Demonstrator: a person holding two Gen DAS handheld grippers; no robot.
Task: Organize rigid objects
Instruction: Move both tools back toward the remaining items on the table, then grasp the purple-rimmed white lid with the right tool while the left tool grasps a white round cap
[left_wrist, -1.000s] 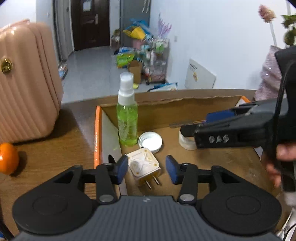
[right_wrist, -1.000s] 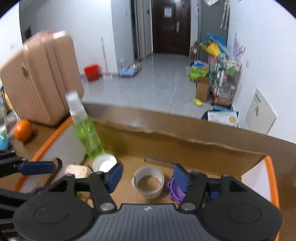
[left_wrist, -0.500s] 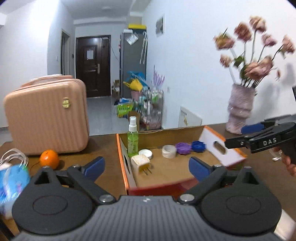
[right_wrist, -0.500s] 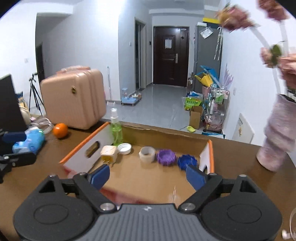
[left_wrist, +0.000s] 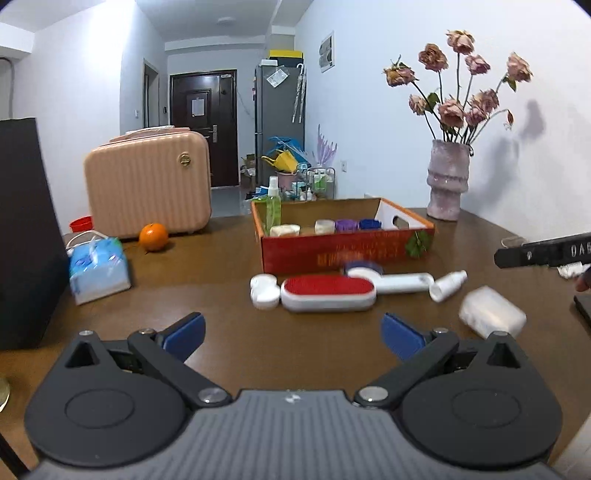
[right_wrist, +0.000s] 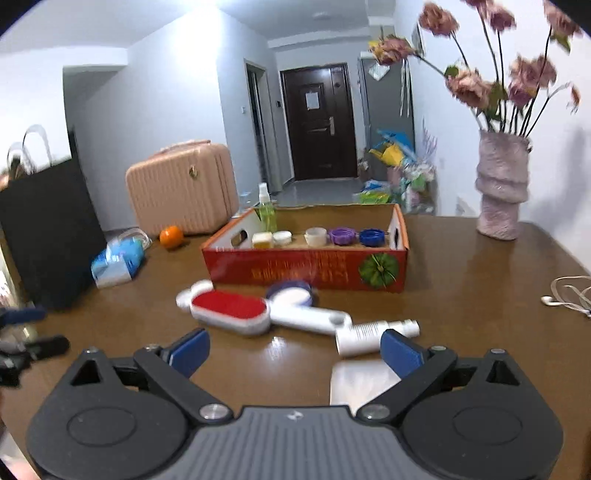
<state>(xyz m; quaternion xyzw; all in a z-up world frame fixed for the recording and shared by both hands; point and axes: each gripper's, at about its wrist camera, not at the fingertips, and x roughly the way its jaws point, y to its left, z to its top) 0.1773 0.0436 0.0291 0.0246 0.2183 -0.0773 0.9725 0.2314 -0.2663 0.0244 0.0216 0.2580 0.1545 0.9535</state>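
Fingers of the left gripper are spread wide with nothing between them, while the right gripper jaws are opening, also empty: both are readied for a fresh pick, it seems. Small jars and caps are lined up along the far wall inside the red cardboard box, while the red-faced white lint brush and white ribbed bottle are left lying on the brown wooden table just before it, unsorted.
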